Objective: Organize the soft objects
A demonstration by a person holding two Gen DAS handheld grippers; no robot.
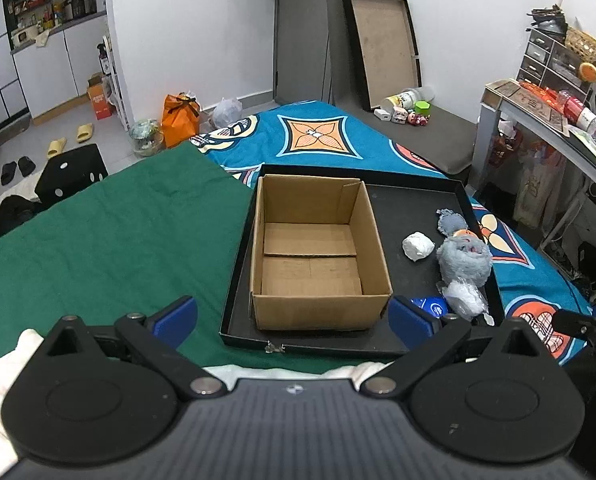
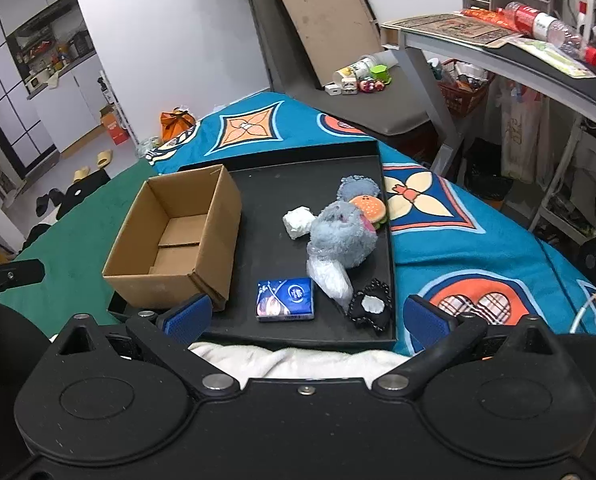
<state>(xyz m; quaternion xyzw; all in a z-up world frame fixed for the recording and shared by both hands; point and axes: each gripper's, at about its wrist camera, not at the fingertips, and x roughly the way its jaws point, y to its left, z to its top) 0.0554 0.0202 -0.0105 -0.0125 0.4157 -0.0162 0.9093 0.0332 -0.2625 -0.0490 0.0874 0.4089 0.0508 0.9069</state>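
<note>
Both grippers, left (image 1: 292, 317) and right (image 2: 306, 317), hover wide apart, holding nothing. Cardboard box (image 2: 177, 236) sits empty on black tray (image 2: 265, 184); grey plush (image 2: 344, 236), tissue pack (image 2: 285, 299) lie beside it.

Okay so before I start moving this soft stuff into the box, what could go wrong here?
1. The gray plush, burger toy and clear plastic bag lie touching; grabbing one may drag another along.
2. The burger toy sits by the black tray wall, so a finger could catch the rim.
3. The cardboard box is empty and looks light; a bump from the open left gripper might shift it.
</note>
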